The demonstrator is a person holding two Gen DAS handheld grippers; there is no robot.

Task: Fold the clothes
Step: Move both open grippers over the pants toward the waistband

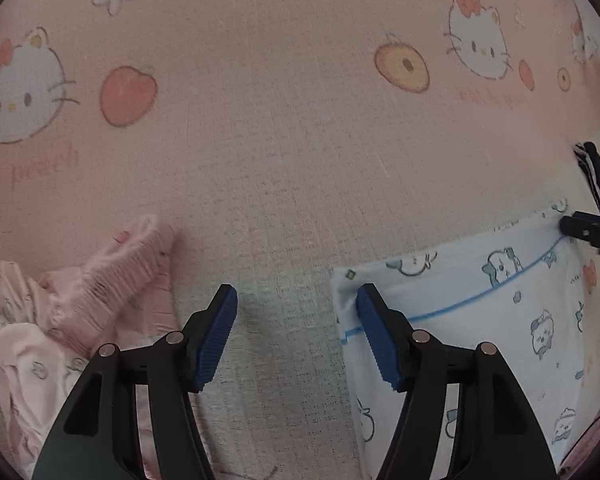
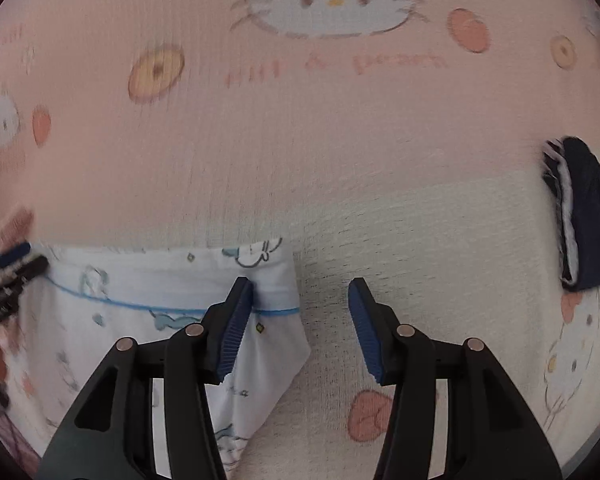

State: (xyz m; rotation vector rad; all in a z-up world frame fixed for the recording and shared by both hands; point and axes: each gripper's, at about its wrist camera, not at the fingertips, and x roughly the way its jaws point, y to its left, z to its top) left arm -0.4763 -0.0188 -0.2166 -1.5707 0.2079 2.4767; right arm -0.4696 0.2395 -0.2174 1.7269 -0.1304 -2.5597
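Both tongs gape over the bed, nothing between their pads. The left tongs (image 1: 296,332) straddle the left edge of the white cartoon-print garment (image 1: 480,312), one pad over its corner; the right tongs (image 2: 300,324) bracket its right edge. It looks like the approach to a fold. Next, each pair should pinch a corner. Further out lie a pink garment heap (image 1: 80,312), a folded navy piece (image 2: 584,216), and the pink cat-print sheet (image 1: 280,100).

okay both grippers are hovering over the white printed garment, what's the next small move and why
Probably lower both and pinch its top corners. The left gripper and right gripper are open and empty, each straddling a corner of the white garment, which lies flat on the pink sheet.
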